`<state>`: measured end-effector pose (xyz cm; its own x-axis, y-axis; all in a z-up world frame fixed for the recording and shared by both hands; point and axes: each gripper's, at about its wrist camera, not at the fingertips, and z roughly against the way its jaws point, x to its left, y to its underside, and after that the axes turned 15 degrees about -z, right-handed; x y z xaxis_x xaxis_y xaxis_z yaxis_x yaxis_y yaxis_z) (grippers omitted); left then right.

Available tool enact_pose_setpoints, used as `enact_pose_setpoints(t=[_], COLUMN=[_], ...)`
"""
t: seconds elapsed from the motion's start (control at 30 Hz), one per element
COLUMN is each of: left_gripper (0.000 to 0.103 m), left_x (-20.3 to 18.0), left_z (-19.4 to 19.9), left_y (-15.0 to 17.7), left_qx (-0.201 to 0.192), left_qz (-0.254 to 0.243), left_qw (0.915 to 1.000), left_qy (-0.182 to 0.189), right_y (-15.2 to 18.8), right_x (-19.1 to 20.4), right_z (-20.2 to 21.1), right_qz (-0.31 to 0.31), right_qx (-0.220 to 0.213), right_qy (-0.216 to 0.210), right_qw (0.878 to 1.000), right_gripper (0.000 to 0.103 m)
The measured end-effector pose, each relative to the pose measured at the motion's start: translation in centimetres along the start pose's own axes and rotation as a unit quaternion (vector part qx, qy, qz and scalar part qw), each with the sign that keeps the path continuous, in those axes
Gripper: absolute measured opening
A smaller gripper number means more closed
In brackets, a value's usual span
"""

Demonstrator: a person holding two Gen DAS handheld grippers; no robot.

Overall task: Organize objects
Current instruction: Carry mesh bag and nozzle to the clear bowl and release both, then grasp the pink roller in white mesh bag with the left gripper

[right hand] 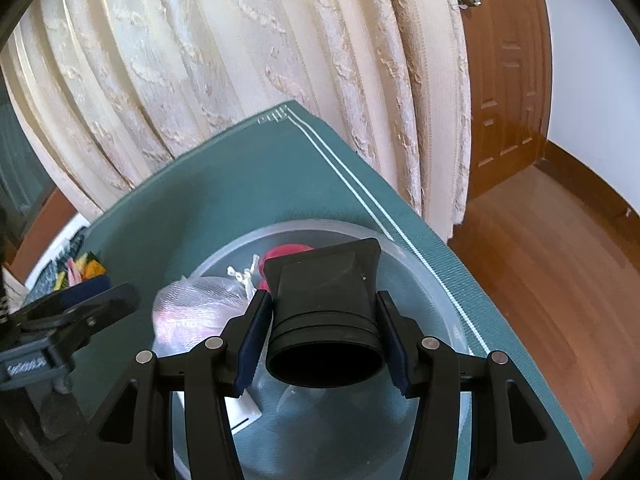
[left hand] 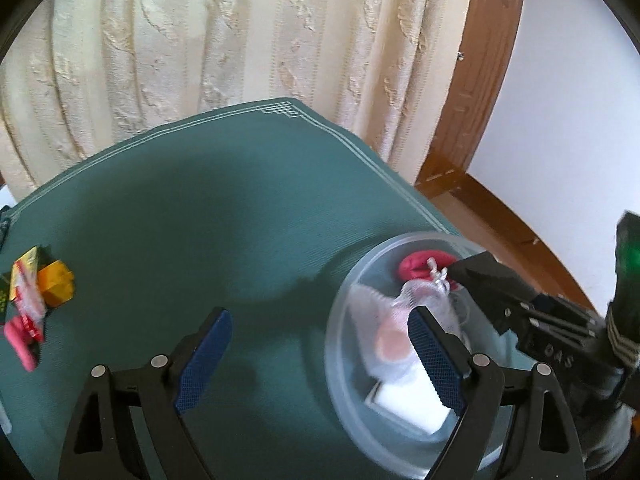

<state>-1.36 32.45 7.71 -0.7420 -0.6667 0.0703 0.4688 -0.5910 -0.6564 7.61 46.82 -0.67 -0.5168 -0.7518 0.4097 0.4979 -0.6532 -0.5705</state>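
A clear plastic bowl (left hand: 333, 340) (right hand: 432, 272) stands near the right edge of the green table mat (left hand: 208, 208). Inside it lie a white mesh pouch (left hand: 416, 296) (right hand: 192, 300), a red item (left hand: 416, 266) (right hand: 280, 254) and a white box (left hand: 412, 404) (right hand: 244, 408). My left gripper (left hand: 320, 356) is open, with only bare mat between its fingers. Its right finger hangs over the bowl's left side, in front of the pouch. My right gripper (right hand: 323, 300) is shut on a black flared nozzle (right hand: 328, 292) (left hand: 480, 276), held over the bowl.
Near the mat's left edge lie a yellow block (left hand: 56, 282), a red-and-white packet (left hand: 26, 292) and a pink item (left hand: 20, 340). A cream curtain (left hand: 240, 40) hangs behind the table. The wooden floor (right hand: 540, 260) and a wooden door (right hand: 508, 80) are to the right.
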Motion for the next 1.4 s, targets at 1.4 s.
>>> enact_pose_setpoints(t=[1.4], left_gripper=[0.098], left_x=[10.1], left_z=[6.9], left_y=[10.7], left_qx=[0.022], left_qz=[0.131], left_qw=[0.9861], left_qy=[-0.1], right_y=[2.2], right_x=[7.2], right_z=[4.0], right_qz=[0.012], right_qx=[-0.048], right_qy=[-0.053], right_qw=[0.997], right_gripper=[0.064])
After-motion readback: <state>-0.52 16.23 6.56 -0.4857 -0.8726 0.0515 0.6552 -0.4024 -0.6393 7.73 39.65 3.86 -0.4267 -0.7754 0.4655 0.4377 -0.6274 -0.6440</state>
